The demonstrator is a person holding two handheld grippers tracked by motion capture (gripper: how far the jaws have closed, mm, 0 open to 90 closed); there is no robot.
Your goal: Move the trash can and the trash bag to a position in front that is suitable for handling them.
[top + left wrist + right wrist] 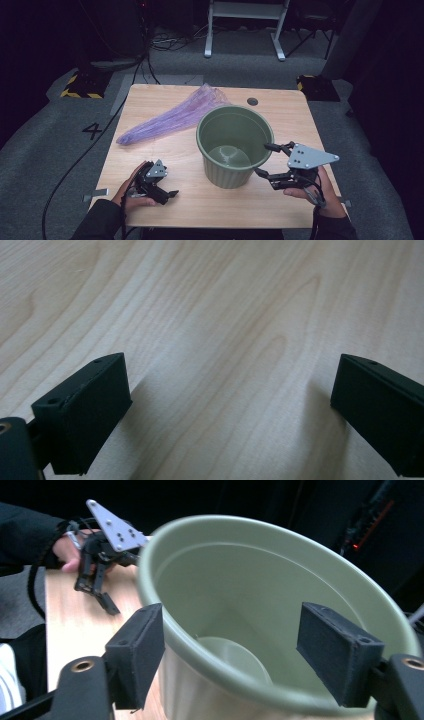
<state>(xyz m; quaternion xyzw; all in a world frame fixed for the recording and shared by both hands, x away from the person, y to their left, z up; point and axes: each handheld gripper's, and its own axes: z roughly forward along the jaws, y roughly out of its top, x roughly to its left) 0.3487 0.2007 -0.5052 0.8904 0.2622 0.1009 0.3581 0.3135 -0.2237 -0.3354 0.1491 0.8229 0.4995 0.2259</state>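
Behind green bucket (235, 145): purple bag (175, 116) (crumpled)

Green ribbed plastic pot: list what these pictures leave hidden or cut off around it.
- Green ribbed plastic pot: its far outer wall, high view, hidden by its own rim.
- Its base, right gripper view: cut off by the bottom edge.
- Purple plastic bag: one end, high view, hidden behind the pot.
- Right gripper: open jaws straddle the rim; contact with the wall unclear.
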